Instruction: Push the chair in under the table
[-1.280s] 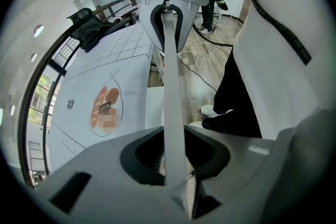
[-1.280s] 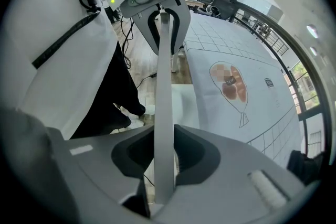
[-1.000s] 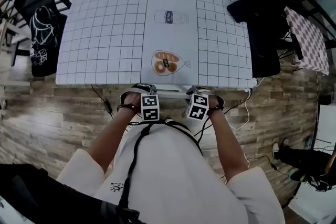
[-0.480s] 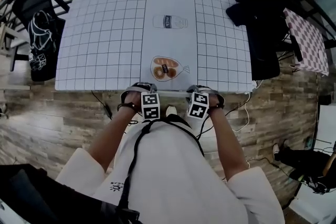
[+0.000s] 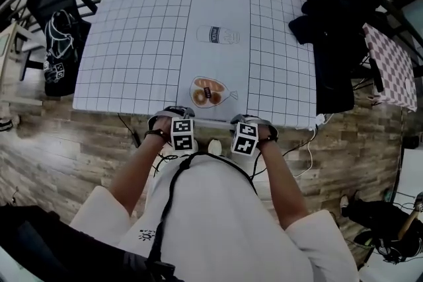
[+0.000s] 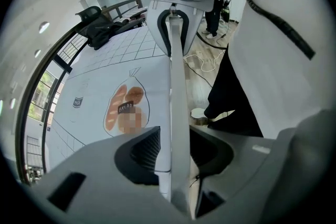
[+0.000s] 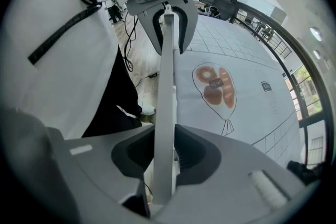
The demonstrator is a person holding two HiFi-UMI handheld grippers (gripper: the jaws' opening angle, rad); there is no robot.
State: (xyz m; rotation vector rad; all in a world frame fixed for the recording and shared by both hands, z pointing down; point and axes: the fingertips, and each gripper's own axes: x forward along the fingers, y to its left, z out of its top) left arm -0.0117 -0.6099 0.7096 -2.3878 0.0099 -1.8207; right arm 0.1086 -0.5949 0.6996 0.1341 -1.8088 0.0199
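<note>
Jaws of the left gripper (image 6: 177,147) stand apart and have just been opening. The white top rail of the chair (image 6: 178,102) runs between them, with a gap showing at the pad on the far side. Jaws of the right gripper (image 7: 164,155) are clamped on the same rail, pads against both its faces, though they have just eased open a little

Pose: both grippers point steeply down, side by side, marker cubes facing up. Left hand (image 5: 160,127) and right hand (image 5: 266,131) wrap the handles from the outer sides. Bare forearms run forward out of white sleeves, elbows set wider than the hands, so the arms converge on the rail

Chair: only the rail is seen. It lies along the near edge of the surface (image 5: 132,43), just beside it, in line with the bread drawing (image 5: 209,92). Seat and legs are hidden by the person's torso and the surface

Surroundings: white gridded cover, with a bottle drawing (image 5: 219,35) farther in. Black garments (image 5: 334,43) are draped at the right edge. A black bag (image 5: 61,43) hangs off the left side. A white shoe (image 5: 215,147) shows on the wood floor (image 5: 59,155) between the grippers
</note>
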